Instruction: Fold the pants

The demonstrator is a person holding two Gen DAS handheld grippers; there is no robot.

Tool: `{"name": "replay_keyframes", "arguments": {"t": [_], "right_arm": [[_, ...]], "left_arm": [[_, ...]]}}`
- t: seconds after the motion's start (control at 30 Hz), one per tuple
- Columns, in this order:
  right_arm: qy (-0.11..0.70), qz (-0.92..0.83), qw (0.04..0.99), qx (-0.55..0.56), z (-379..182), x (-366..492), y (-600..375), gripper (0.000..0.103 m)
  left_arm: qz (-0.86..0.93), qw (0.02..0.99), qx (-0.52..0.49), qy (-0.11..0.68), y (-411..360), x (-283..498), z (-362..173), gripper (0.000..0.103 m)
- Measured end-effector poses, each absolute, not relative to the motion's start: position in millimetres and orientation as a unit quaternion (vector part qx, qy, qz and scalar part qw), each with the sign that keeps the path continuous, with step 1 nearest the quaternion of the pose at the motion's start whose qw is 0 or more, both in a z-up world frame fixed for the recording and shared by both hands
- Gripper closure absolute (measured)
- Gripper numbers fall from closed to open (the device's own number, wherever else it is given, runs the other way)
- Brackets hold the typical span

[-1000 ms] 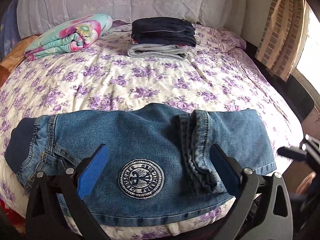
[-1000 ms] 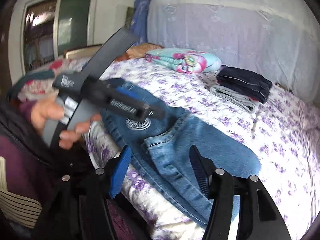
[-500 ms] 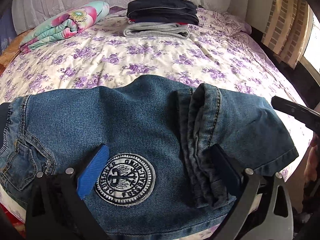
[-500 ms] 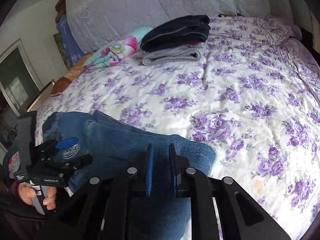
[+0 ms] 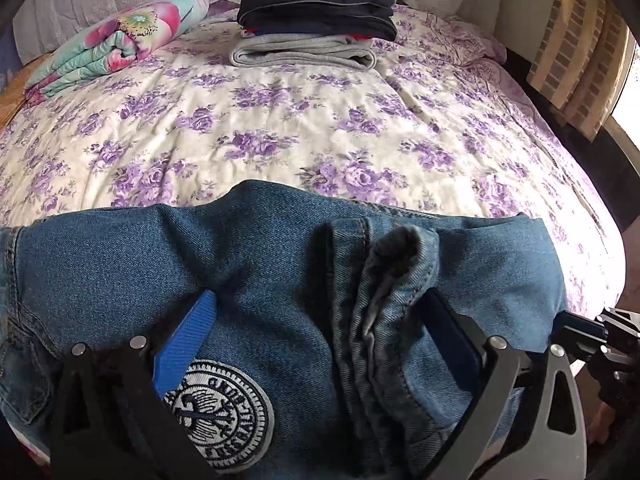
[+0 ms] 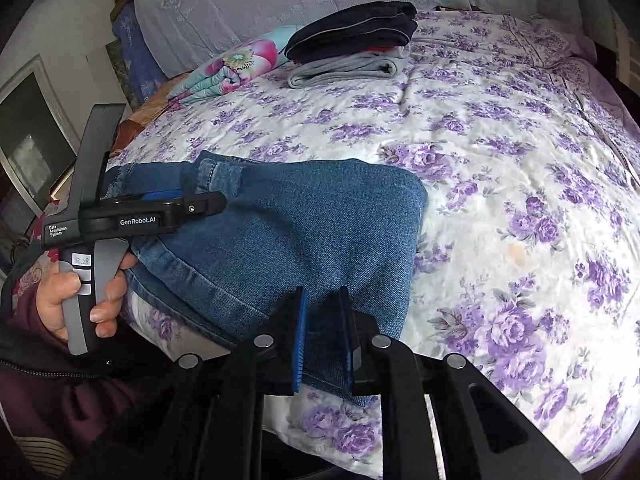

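Right wrist: right gripper (image 6: 323, 340) clamps the jeans' (image 6: 304, 224) corner at the bed's (image 6: 500, 152) near edge.
Left gripper (image 5: 316, 344) spread wide over the jeans' patch (image 5: 228, 408) and bunched cuff.

Both wrist cams low, close over jeans (image 5: 256, 280), facing bed (image 6: 500, 128).

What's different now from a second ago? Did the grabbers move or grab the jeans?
The right gripper swung over to the folded end of the jeans, went from wide open to nearly shut, and now pinches the edge. The left gripper moved in closer over the jeans, jaws open the whole time. The jeans, the pile of folded clothes and the flowery blanket stayed put.
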State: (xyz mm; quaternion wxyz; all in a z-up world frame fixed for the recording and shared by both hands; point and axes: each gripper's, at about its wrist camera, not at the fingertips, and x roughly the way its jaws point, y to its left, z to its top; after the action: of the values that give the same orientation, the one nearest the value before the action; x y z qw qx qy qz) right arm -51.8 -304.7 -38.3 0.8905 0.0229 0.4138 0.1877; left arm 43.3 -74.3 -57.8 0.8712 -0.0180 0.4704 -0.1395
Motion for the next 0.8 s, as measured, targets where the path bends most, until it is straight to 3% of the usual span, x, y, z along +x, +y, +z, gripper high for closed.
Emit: {"name": "replay_keyframes", "arguments": {"t": [0.2,0.33,0.57,0.63,0.7,0.8], "right_arm": [[0.375,0.16,0.913,0.03,-3,-9,-315,0.086],[0.441,0.14,0.886,0.042,-54,35,-314,0.086],[0.38,0.168,0.908,0.049,-21,-9,-315,0.084],[0.375,0.183,0.908,0.031,-14,-33,-312,0.077],[0.388,0.188,0.902,0.024,-20,-49,-310,0.072],[0.434,0.18,0.883,0.012,-60,-48,-307,0.073]], "left_arm": [[-0.139,0.885,-0.011,0.445,-84,51,-28,0.004],[-0.122,0.866,-0.004,0.485,-88,76,-67,0.004],[-0.142,0.868,-0.025,0.475,-75,51,-48,0.005],[-0.149,0.872,-0.006,0.466,-71,29,-41,0.005],[-0.139,0.873,0.032,0.467,-70,12,-44,0.005],[-0.139,0.867,0.035,0.477,-62,6,-65,0.004]]}}
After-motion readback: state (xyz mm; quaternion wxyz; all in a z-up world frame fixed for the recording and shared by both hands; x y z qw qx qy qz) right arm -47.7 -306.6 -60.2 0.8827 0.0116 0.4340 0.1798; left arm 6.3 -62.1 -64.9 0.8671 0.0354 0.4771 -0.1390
